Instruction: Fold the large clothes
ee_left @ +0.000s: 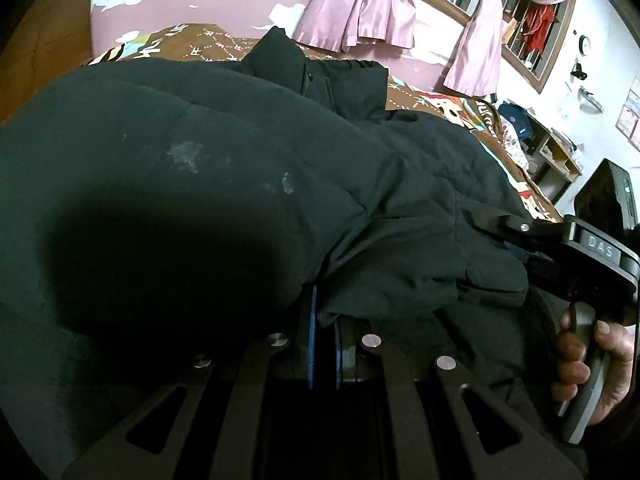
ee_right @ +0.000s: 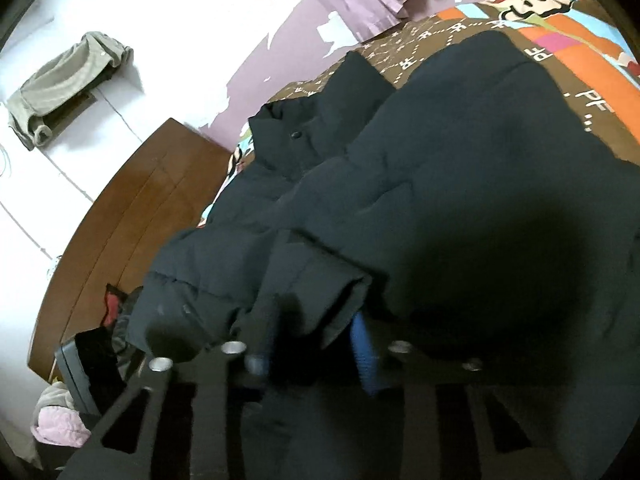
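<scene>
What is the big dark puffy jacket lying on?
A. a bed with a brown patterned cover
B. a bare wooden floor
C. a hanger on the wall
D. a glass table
A: the black jacket is spread over the brown cartoon-print bed cover, which shows all round its collar end in both views.

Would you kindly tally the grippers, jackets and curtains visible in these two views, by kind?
Grippers: 2, the left gripper and right gripper, both clamped on fabric.
Jackets: 1, the black jacket on the bed.
Curtains: 2, pink curtains at the window.
Total: 5
</scene>
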A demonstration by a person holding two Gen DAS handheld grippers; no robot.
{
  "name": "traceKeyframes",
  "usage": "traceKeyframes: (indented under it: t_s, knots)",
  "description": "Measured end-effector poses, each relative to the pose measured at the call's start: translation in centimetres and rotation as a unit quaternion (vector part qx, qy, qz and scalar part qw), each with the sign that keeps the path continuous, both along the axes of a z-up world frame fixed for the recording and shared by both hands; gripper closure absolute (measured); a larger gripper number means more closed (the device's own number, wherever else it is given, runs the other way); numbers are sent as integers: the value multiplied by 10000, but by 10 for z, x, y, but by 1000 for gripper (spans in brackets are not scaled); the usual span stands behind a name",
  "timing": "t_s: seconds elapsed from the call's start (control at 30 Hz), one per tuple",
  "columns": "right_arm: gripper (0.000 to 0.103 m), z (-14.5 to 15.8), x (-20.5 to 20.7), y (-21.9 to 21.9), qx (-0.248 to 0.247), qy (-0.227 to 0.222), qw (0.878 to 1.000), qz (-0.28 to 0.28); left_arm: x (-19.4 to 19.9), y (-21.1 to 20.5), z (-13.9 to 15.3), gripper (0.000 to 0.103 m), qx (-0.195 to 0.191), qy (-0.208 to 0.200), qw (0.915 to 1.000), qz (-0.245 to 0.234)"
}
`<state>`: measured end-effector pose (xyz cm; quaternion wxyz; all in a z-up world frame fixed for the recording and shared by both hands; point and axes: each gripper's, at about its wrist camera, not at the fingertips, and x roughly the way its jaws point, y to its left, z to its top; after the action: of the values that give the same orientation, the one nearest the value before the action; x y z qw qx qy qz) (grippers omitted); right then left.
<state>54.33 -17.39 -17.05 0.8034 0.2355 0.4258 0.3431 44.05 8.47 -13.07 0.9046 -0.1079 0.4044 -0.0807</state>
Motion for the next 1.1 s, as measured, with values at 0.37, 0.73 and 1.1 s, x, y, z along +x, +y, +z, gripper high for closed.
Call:
traceKeyframes:
  t_s: [0.37, 0.73, 1.1]
  knots:
    - [98, 62, -14, -9, -364, -1345, 9894, -414, -19, -7, 30, 84, -97, -534, 9978, -377]
    - [98, 69, 7, -58, -1160, -1717, 9640, -1667, -28, -8, 79, 55, -230, -1048, 9929, -507]
    - [37, 60, 5, -58, -2124, -1883, 9359, -2087, 23, 37, 88, 54, 866, -567, 9930, 574]
